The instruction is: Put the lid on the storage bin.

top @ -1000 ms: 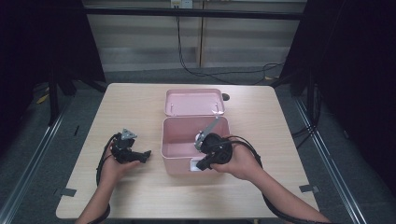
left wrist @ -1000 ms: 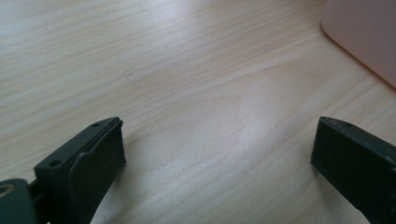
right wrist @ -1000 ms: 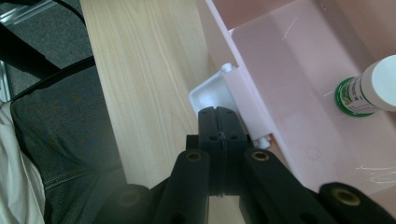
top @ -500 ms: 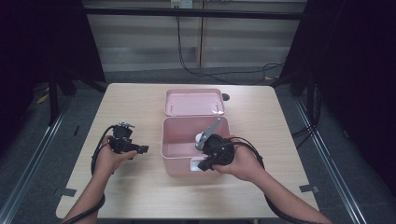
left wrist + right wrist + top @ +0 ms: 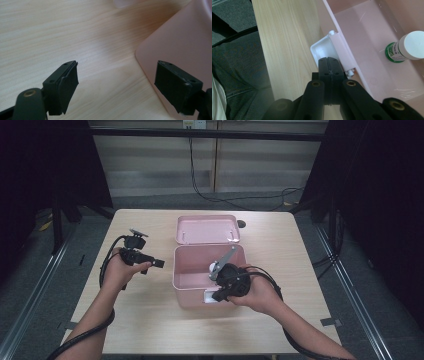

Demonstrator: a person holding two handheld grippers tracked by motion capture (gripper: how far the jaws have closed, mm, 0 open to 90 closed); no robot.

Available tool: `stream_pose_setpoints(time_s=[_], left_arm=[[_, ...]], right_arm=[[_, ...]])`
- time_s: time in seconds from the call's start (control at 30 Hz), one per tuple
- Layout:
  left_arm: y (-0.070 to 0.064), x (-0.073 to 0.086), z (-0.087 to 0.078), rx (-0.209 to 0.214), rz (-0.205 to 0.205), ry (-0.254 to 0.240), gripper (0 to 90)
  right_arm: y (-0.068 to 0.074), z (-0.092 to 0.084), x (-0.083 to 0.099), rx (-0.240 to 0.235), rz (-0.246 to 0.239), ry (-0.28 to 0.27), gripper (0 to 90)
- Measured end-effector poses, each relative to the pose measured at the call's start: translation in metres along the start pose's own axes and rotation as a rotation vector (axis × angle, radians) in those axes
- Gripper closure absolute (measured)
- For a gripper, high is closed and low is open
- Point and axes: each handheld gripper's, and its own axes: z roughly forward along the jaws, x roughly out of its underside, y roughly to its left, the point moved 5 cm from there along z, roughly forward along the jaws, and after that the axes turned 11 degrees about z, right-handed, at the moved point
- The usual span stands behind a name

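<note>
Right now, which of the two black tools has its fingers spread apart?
The left gripper, over bare table; the right gripper, at the pink box, is shut.

Light wood table [image 5: 150, 320], two pink items on it.
Open pink box [image 5: 187, 282] sits about mid-table, slightly toward the near edge. Its lid [image 5: 207, 229] lies flat just behind it, inner side up, close to the box's back wall; whether they touch I can't tell. Small dark thing [image 5: 241, 224] on the tabletop by the lid's right corner, too small to identify.
</note>
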Motion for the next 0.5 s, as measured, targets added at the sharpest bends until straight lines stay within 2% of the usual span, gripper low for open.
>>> stream_pose_setpoints(time_s=[0.4, 0.5], left_arm=[[-0.004, -0.037, -0.010, 0.006, -0.003, 0.015, 20.6], [-0.004, -0.045, -0.010, -0.005, -0.002, 0.012, 21.8]], right_arm=[[0.001, 0.000, 0.001, -0.001, 0.003, 0.002, 90.0], [0.001, 0.000, 0.001, -0.003, 0.000, -0.005, 90.0]])
